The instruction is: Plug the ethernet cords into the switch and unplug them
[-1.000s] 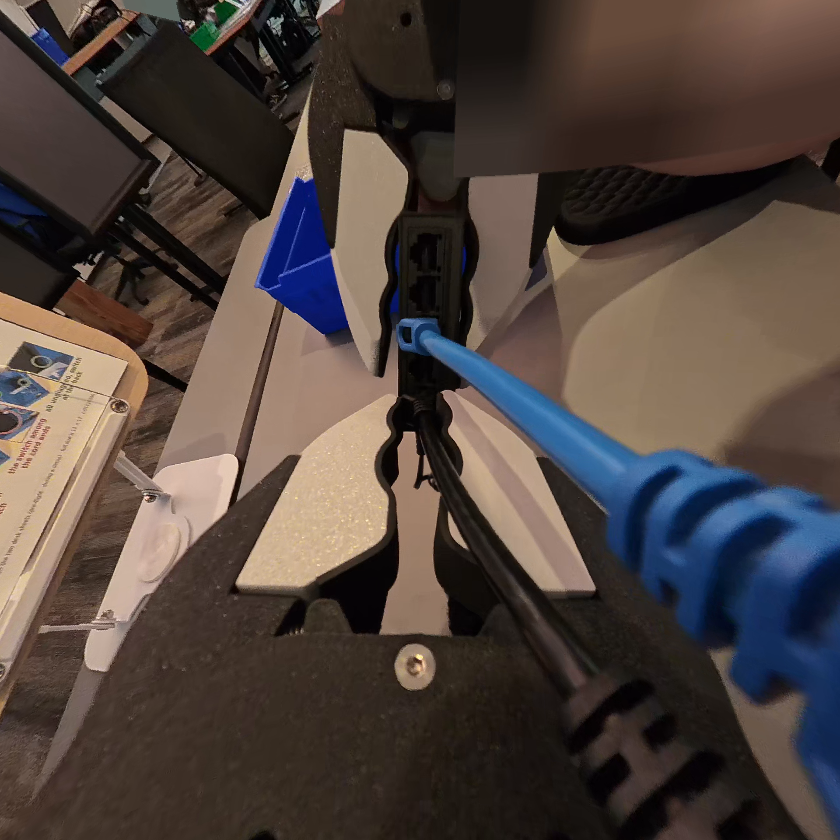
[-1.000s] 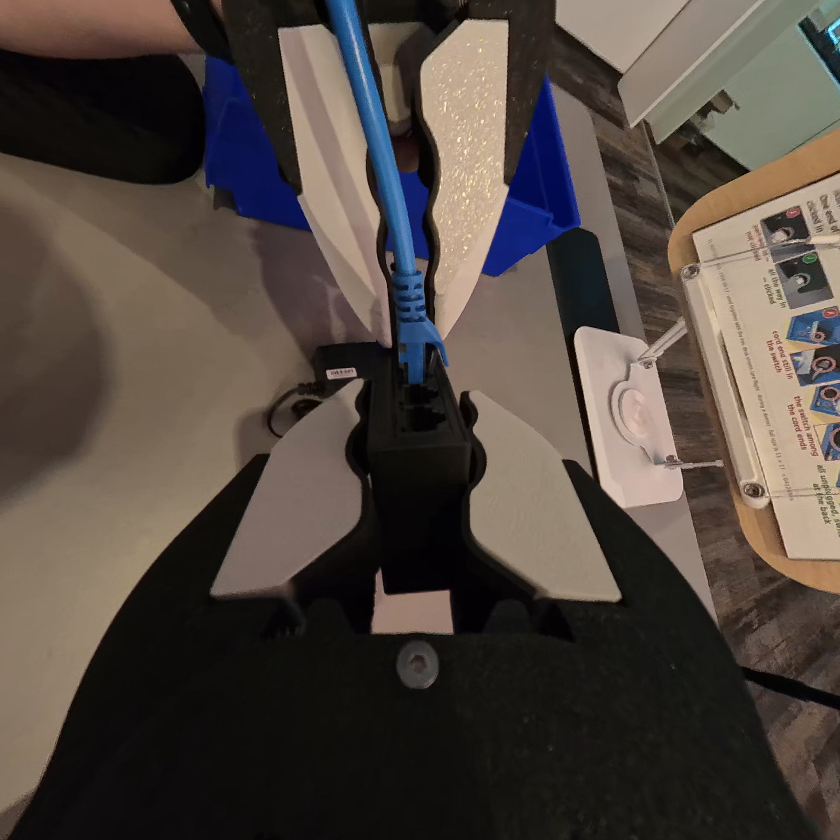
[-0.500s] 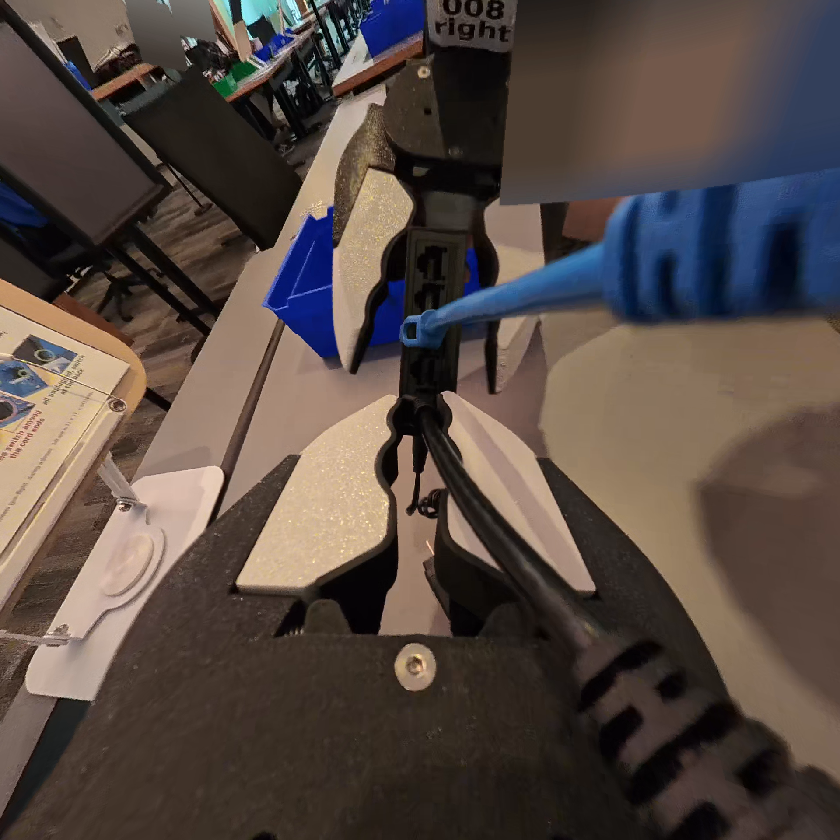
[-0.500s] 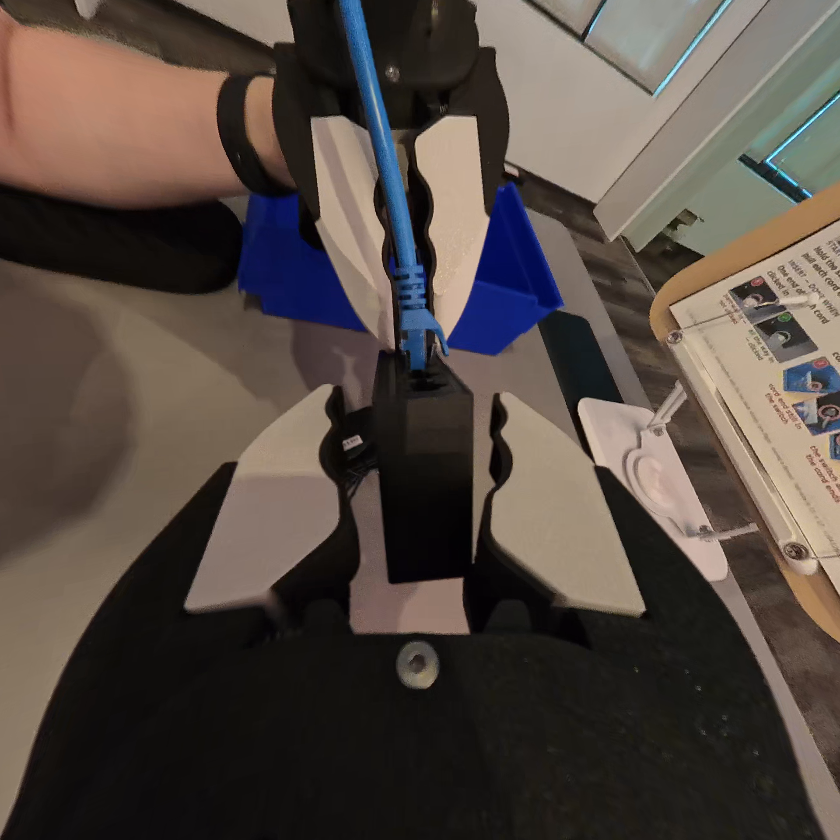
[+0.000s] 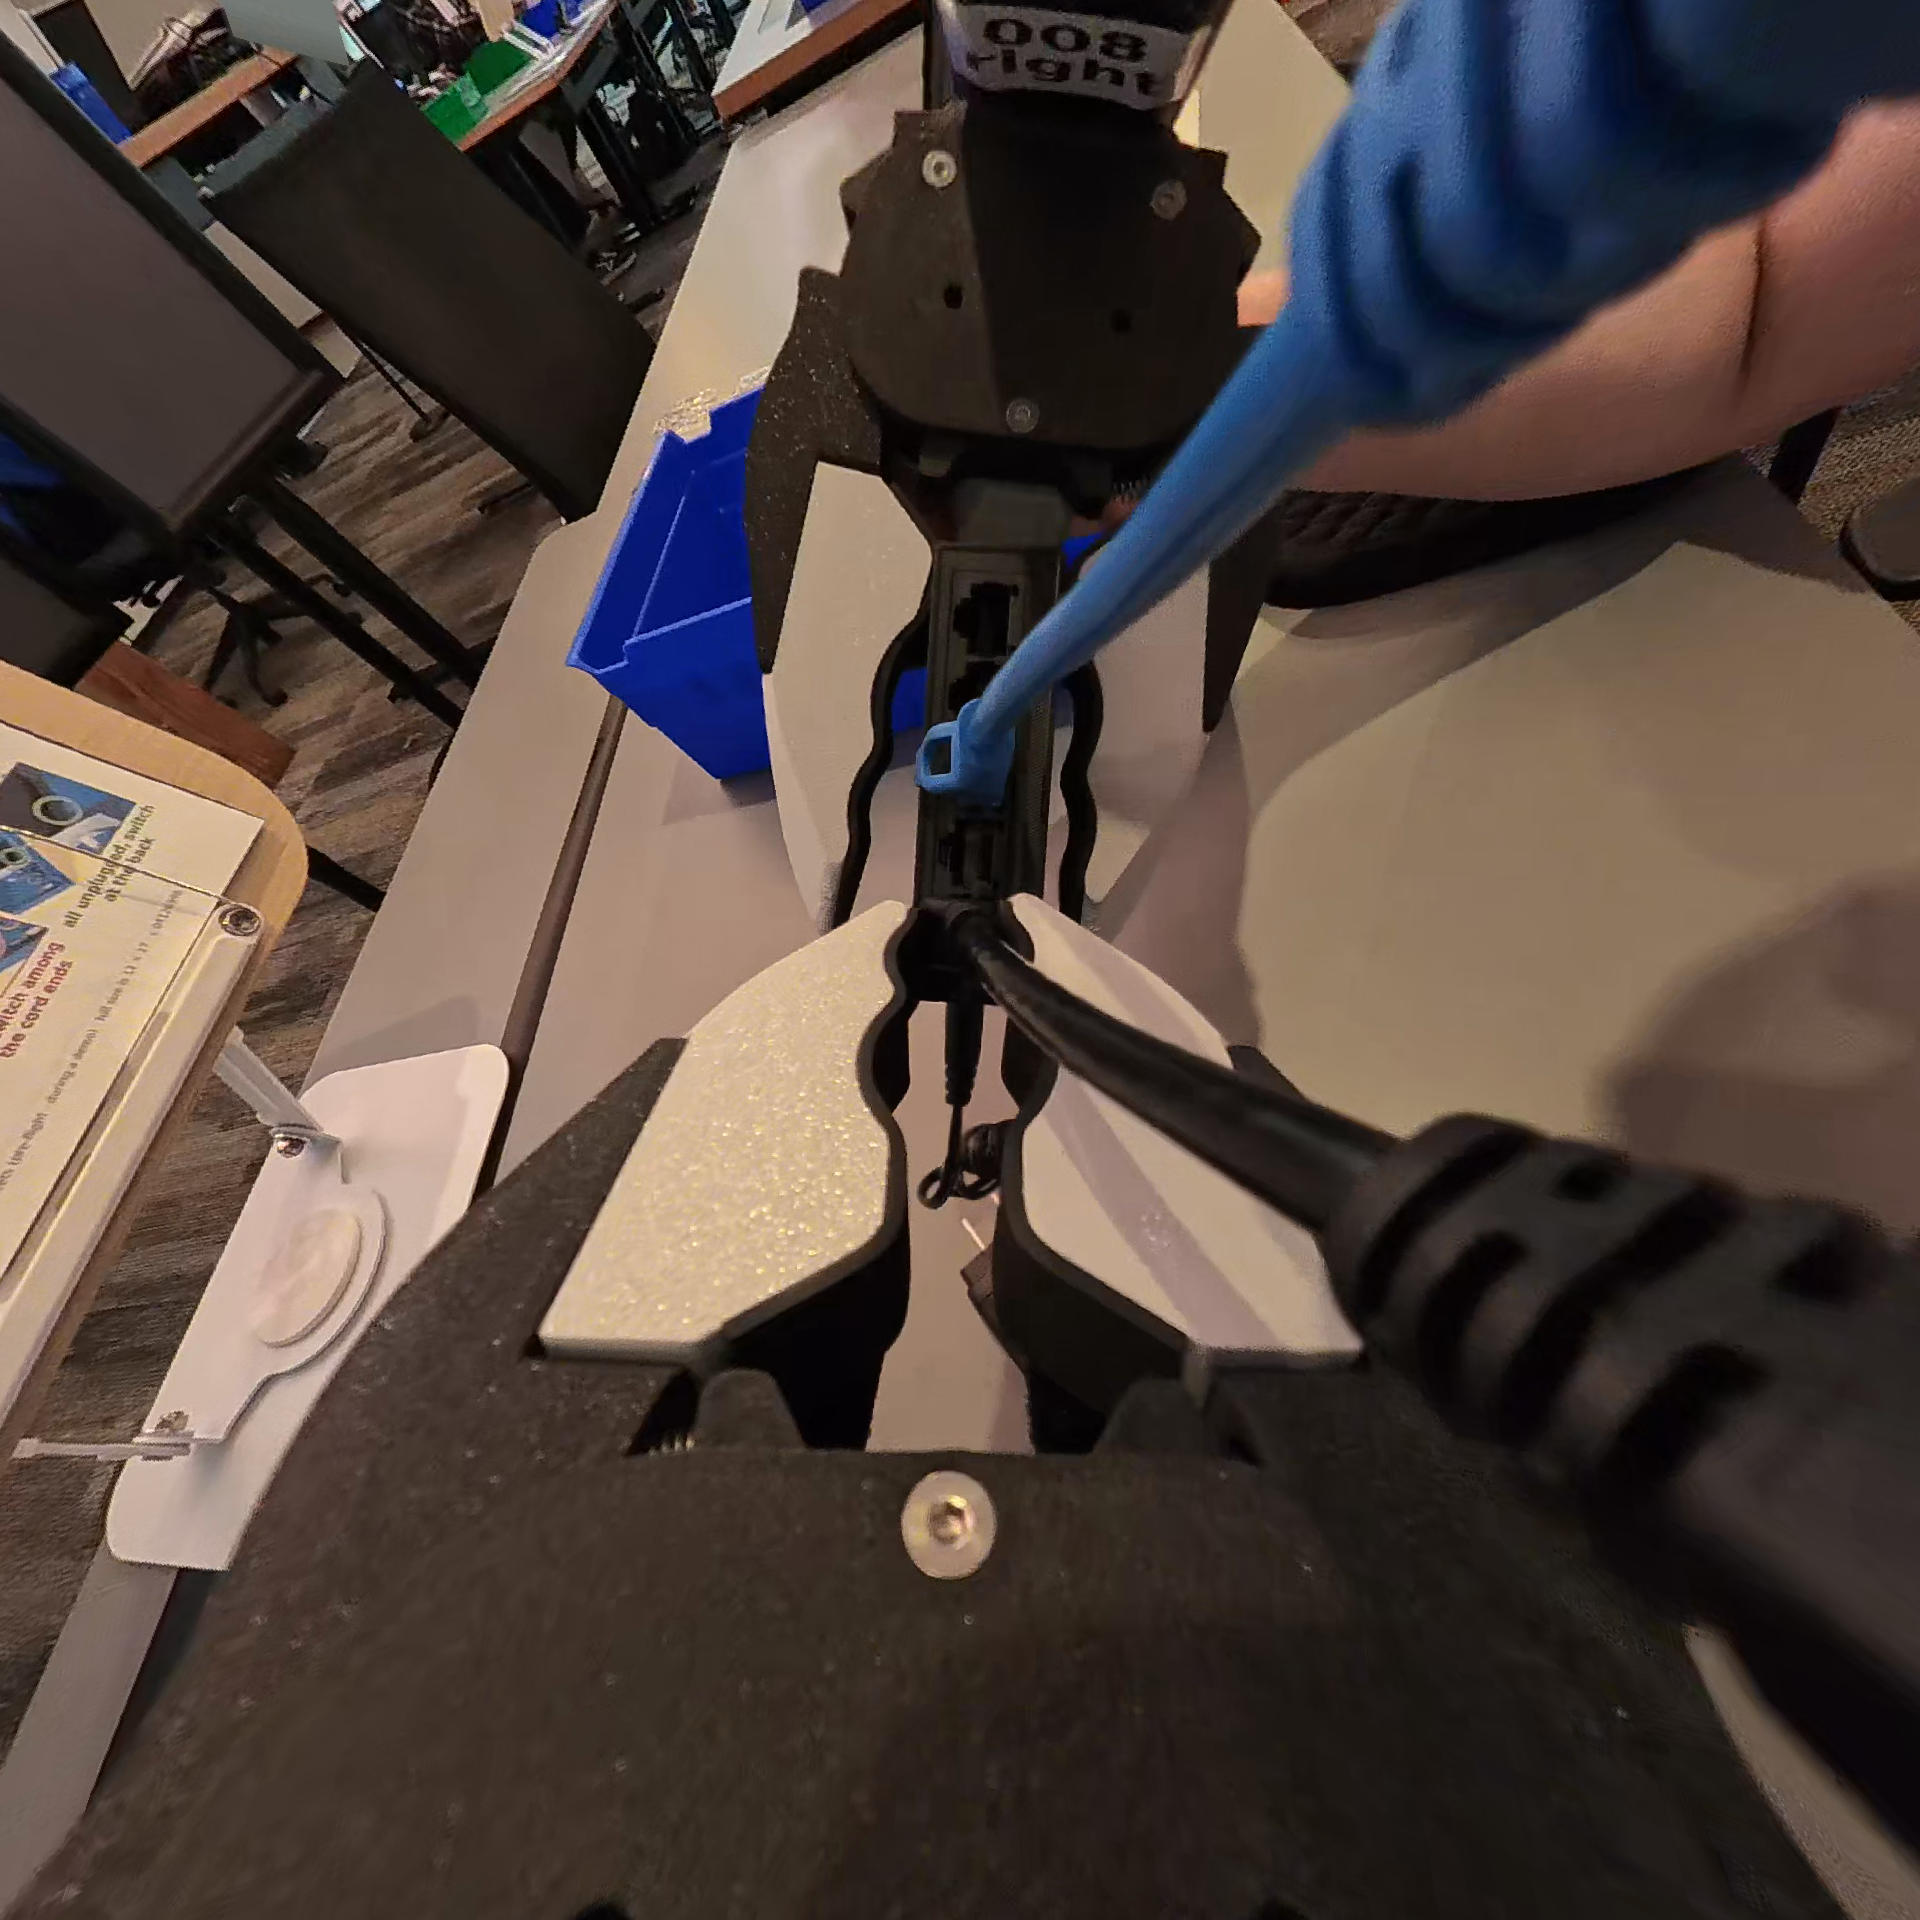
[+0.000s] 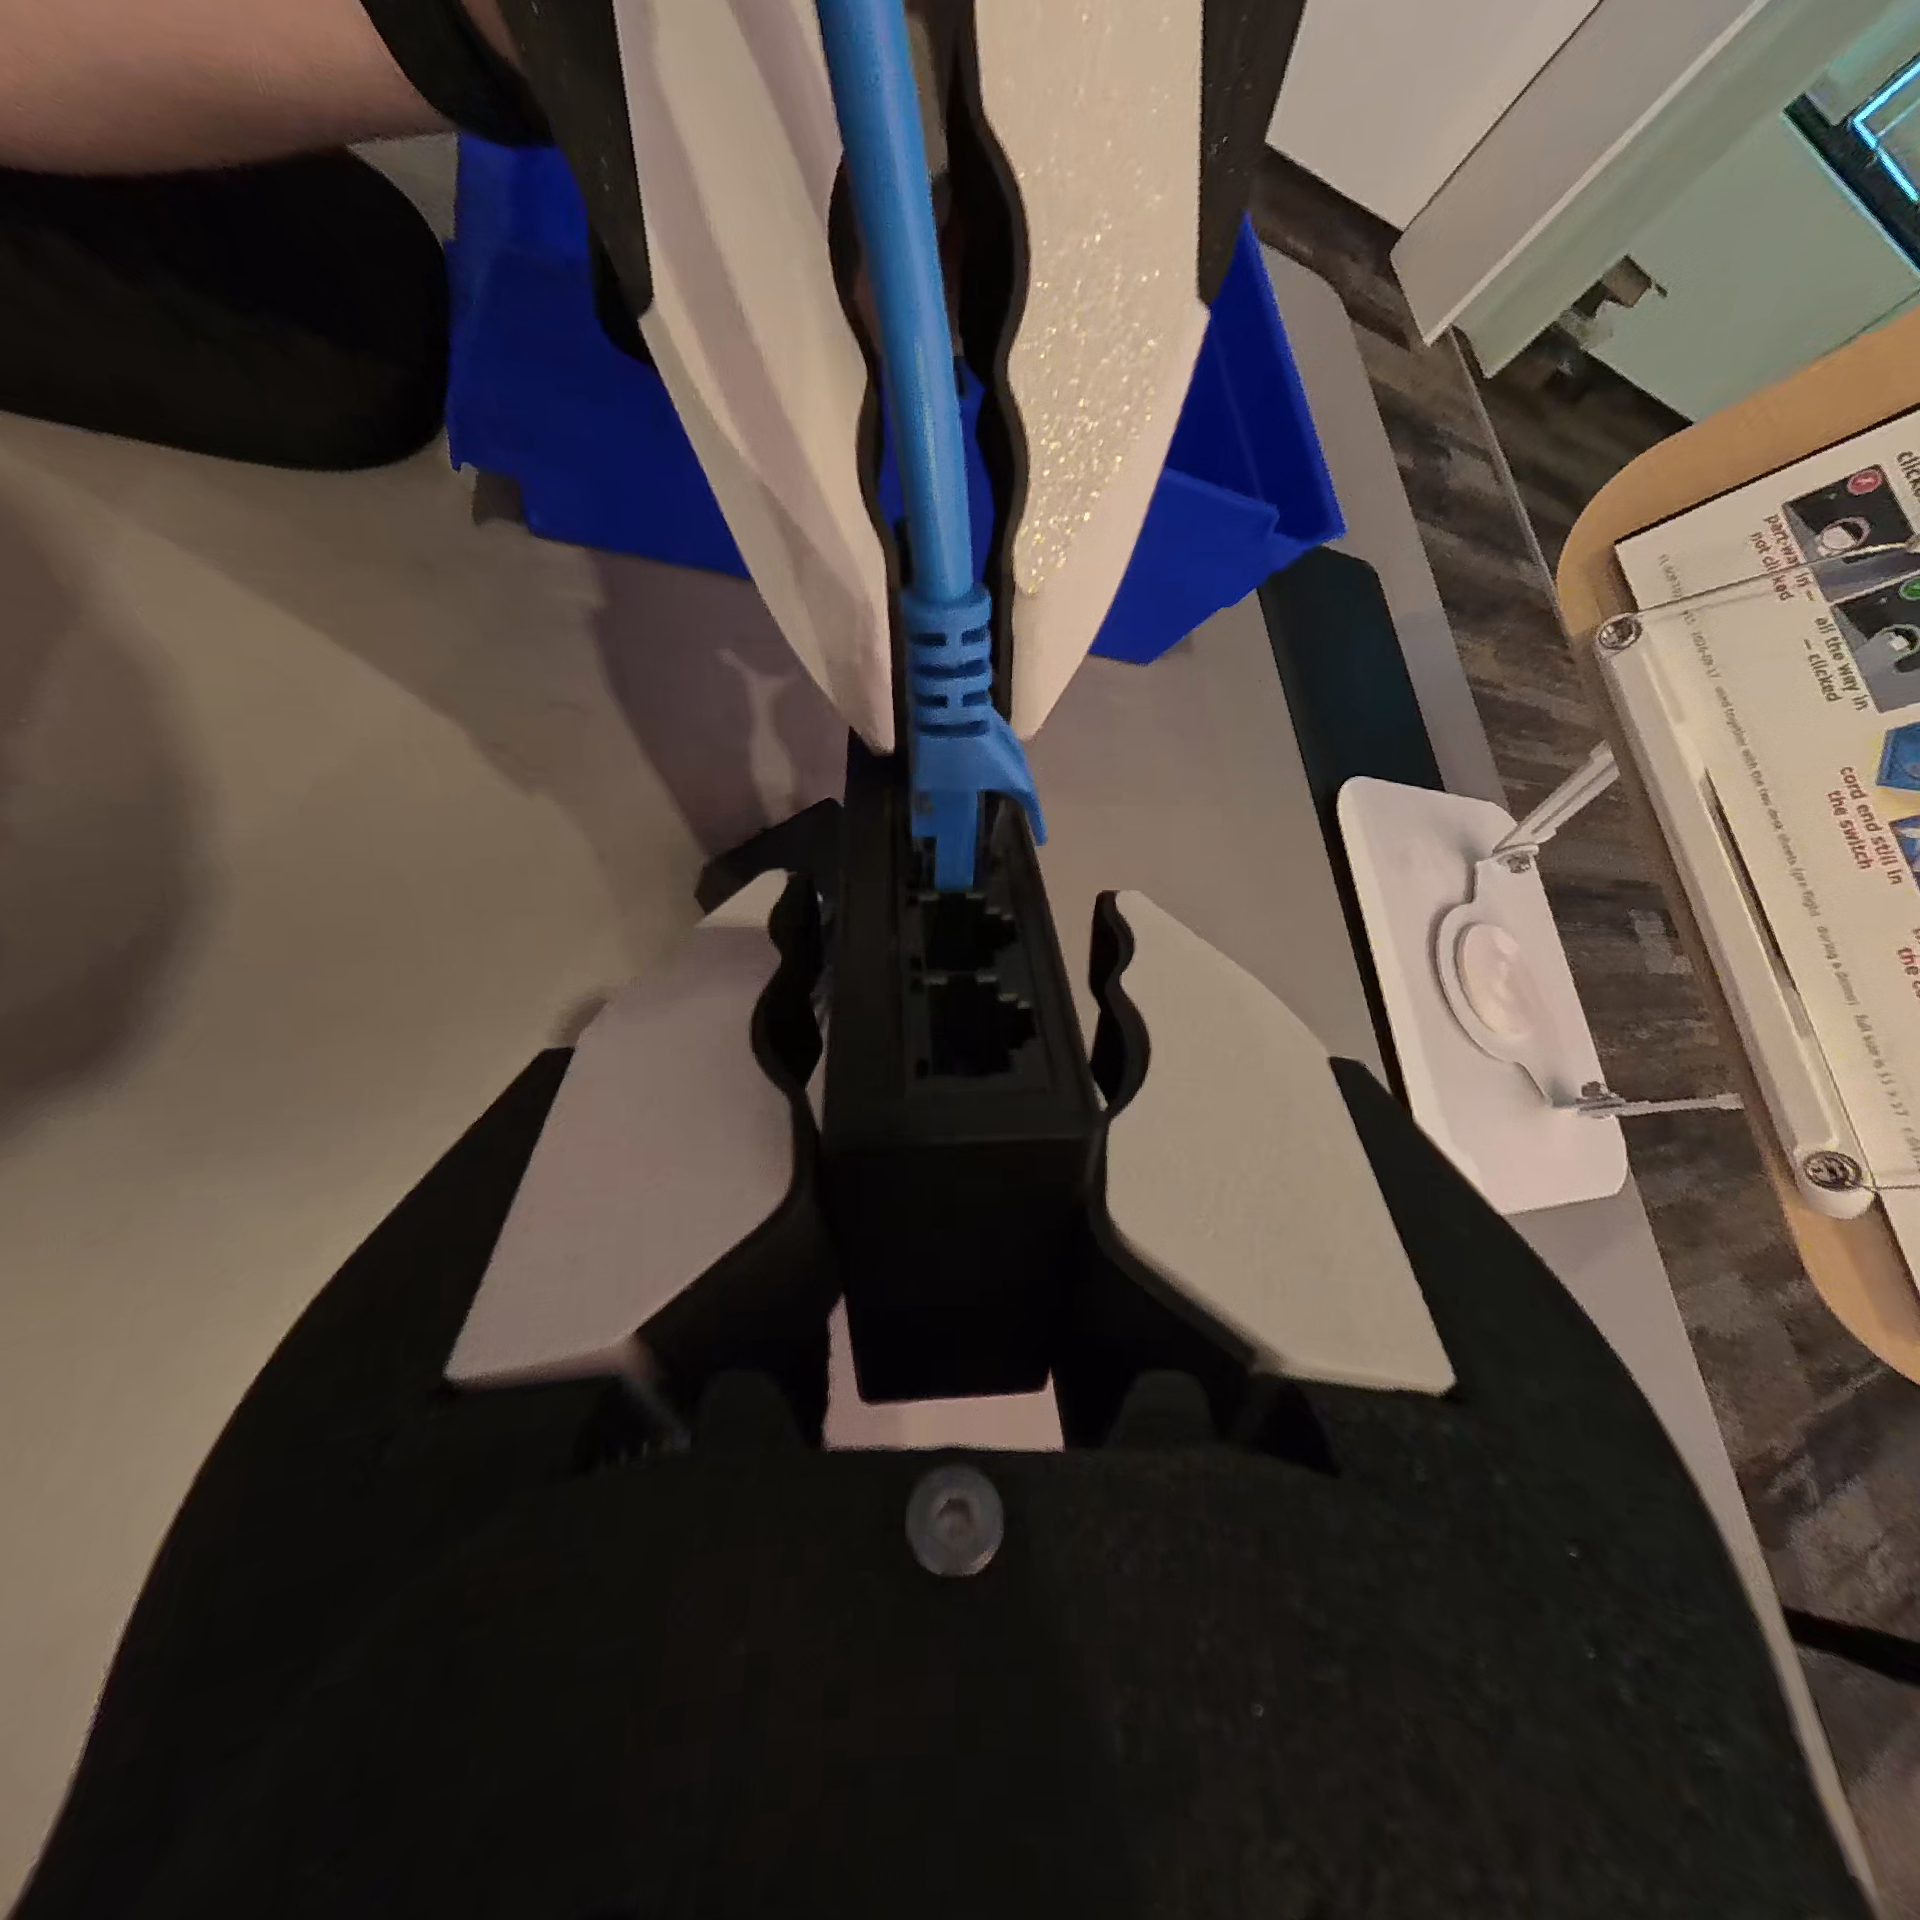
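While I'm watching both wrist feeds, reading left to right: printed instruction sheet point(image 5: 62, 935) is sitting on a wooden board at far left, white mount plate point(image 5: 312, 1247) is lying just beside it on the grey table point(image 5: 1455, 831). Blue bin point(image 5: 686, 644) is standing behind the work area.

Centre: black switch point(image 5: 987, 644) is lying lengthwise between the two grippers, port row facing up. Left gripper point(image 5: 956, 912) is running narrow, fingertips closing on the plug end of the black cord point(image 5: 1195, 1091) right at the near end of the switch. I can't tell whether that plug is seated. Its cord is trailing back to the lower right, past the camera.

Right gripper point(image 6: 951, 894) is standing wide around the far end of the switch. Left wrist view is showing slivers of background between each finger and the switch sides, so I'm calling it not clamped.

Blue cord point(image 5: 1122, 582) is sitting with its plug in a middle port, with open ports on either side, and is rising up to the right. A person's forearm point(image 5: 1766, 343) is showing at upper right.
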A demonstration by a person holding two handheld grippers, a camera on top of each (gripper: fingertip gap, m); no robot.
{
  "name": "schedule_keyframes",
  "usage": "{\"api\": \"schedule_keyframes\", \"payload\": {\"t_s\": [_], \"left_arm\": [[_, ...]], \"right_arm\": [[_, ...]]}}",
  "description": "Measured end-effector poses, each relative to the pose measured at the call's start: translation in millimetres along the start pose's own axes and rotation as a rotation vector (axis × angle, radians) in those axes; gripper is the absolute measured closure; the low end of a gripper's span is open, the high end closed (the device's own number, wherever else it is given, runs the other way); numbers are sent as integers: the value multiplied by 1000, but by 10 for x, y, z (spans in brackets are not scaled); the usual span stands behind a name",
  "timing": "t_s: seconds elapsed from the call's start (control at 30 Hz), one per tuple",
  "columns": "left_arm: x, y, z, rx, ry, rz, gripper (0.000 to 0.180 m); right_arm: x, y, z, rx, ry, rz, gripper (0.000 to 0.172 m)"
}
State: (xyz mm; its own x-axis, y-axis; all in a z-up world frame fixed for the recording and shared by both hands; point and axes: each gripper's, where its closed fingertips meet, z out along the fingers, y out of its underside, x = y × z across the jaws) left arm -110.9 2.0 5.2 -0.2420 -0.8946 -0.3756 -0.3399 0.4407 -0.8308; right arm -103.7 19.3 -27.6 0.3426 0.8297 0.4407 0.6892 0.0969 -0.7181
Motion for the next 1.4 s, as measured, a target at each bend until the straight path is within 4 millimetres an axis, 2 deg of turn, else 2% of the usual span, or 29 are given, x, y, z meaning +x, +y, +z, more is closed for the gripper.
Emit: {"api": "schedule_keyframes", "payload": {"t_s": [0.13,0.3,0.37,0.43,0.53,0.83,0.97,1.3,1.4], "left_arm": [[4,-40,8,20,0,-2,168],[-54,-33,-46,23,-22,-11,168],[-38,-75,-52,44,-18,-10,168],[-12,-138,-58,80,-2,-15,168],[-2,-193,-77,107,-1,-15,168],[42,-270,-76,150,18,-28,168],[16,-217,-66,118,5,-24,168],[47,24,-83,-85,-8,107,168],[56,30,-99,-99,-10,130,168]], "right_arm": [[-15,-145,-55,124,-25,-17,120],[72,-215,-187,161,19,-18,121],[57,-245,-270,186,-8,-16,126],[-17,-330,-339,256,-53,-34,140],[-15,-373,-365,283,-65,-12,142],[-82,-370,-376,237,-94,-15,140],[-46,-314,-329,182,-27,-47,141],[-96,-179,-140,93,-8,-97,141],[-101,-173,-132,76,0,-109,141]]}}
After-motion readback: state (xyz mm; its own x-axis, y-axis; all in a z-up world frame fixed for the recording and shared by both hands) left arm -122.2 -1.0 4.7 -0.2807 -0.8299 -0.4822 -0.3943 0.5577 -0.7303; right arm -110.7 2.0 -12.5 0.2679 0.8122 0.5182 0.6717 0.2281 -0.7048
